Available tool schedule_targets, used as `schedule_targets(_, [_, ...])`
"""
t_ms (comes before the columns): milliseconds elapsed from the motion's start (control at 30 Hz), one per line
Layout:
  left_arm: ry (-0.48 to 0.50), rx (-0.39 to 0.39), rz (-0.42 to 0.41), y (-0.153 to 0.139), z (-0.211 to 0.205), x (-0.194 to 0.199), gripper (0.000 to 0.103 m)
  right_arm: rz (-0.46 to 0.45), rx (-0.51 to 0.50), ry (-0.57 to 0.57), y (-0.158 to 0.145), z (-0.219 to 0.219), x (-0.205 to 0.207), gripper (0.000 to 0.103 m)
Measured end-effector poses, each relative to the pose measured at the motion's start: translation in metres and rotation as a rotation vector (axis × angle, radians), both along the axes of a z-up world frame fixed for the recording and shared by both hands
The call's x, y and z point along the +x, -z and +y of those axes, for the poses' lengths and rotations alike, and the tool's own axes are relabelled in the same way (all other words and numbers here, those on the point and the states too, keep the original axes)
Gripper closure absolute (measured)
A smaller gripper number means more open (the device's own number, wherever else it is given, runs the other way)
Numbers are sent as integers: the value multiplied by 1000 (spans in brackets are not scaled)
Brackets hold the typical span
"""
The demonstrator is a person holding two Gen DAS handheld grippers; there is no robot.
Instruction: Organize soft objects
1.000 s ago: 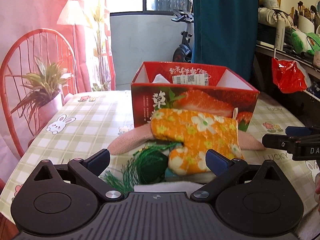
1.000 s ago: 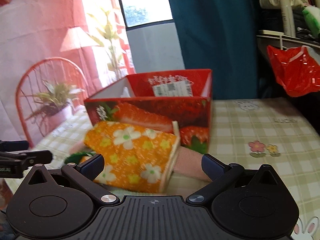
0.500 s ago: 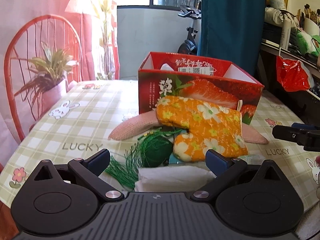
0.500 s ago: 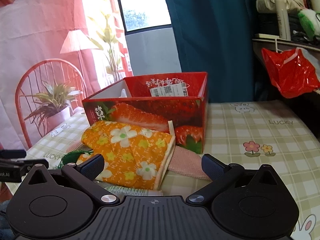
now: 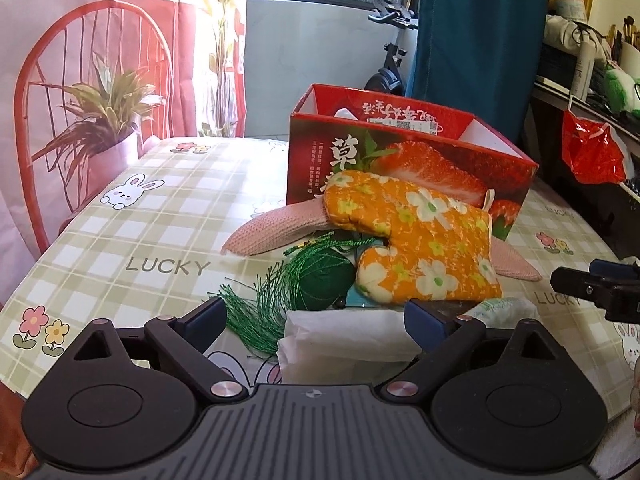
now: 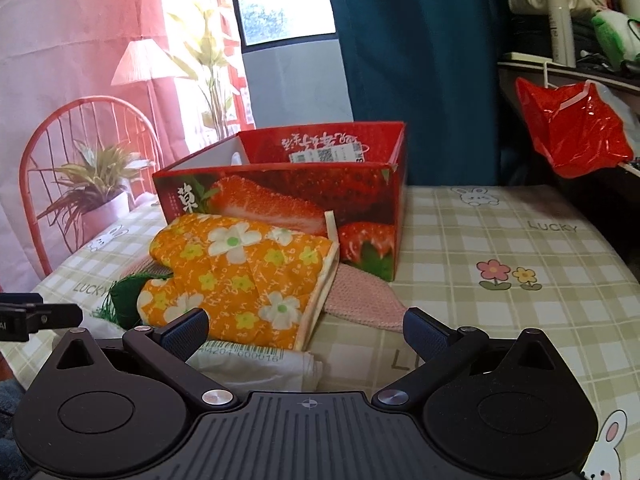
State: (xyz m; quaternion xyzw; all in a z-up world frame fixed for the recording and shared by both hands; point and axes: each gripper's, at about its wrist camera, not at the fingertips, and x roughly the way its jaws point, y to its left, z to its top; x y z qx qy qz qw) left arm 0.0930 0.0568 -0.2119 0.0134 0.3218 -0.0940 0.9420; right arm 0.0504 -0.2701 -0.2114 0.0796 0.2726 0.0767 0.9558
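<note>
An orange flowered oven mitt (image 5: 420, 236) (image 6: 240, 276) lies on a pink knitted cloth (image 5: 272, 232) (image 6: 360, 300), in front of the red strawberry box (image 5: 400, 168) (image 6: 288, 196). A green tasselled ball (image 5: 320, 280) sits by the mitt's thumb. Nearest me lies a white wrapped packet (image 5: 344, 340) (image 6: 256, 364). My left gripper (image 5: 314, 318) has its jaws closing, still wide, with the packet between them and untouched. My right gripper (image 6: 306, 330) stands open just short of the mitt's cuff, gripping nothing.
The table wears a green checked cloth (image 5: 160, 216) (image 6: 500, 240). A red wire chair (image 5: 80, 80) and a potted plant (image 5: 104, 128) stand at the left. A red plastic bag (image 6: 572, 132) hangs off a cluttered shelf on the right.
The left view has rolled and drawn back slightly, so more of the white packet shows, and its fingertips stand a little closer together. The right gripper has stayed put.
</note>
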Motion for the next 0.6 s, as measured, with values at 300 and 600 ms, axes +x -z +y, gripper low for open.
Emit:
schedule_targets(300, [19,-10,37,8,-1,1,6,-8,-4,-12,12,-1,-4,0])
schedule_targets(600, [40,-52,77,17,1,8,18,74,-31,-52,24,10,3,0])
